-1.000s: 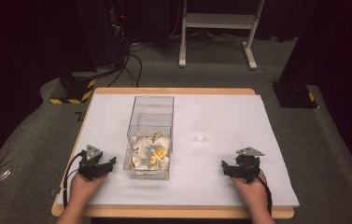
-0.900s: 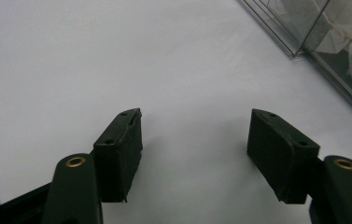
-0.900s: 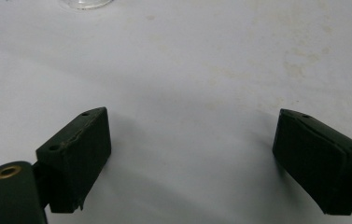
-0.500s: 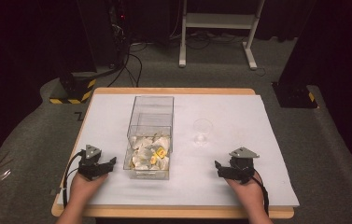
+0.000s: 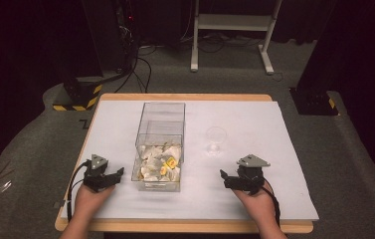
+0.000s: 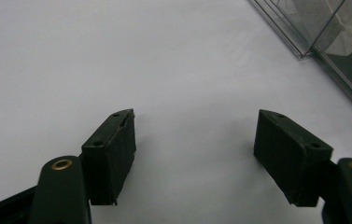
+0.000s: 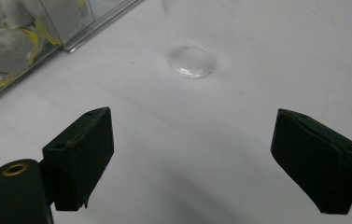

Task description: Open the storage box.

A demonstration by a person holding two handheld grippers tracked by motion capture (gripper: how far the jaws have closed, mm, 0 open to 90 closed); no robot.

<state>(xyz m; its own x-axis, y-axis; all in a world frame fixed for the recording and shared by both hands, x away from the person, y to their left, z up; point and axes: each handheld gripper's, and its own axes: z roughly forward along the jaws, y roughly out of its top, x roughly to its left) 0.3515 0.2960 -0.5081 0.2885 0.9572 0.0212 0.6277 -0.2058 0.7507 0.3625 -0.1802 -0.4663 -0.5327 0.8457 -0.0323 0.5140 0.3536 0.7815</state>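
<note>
High view: white-covered table (image 5: 254, 119) w/ a clear plastic box (image 5: 159, 144) left of centre, long side running near-to-far; its near half holds crumpled white and yellow packets (image 5: 161, 162), far half looks bare. A clear glass (image 5: 215, 141) stands upright right of the box, apart from it. Left gripper (image 5: 118, 175) sits near the table's near-left edge, just left of the box's near end, not touching it, held by the left hand (image 5: 89, 199). Right gripper (image 5: 223, 178) sits near-right, on the near side of the glass and a bit right of it, well apart from it, held by the right hand (image 5: 254, 199). Left gripper view: both black jaws stand apart over bare white table, nothing btwn them; they've just been opening. The box's corner shows far right, w/ packets behind its wall. Right gripper view: jaws spread wide, nothing btwn them, white table below. The glass's round base sits ahead, roughly centred btwn the jaws but well beyond them; box wall w/ packets at far left.
</note>
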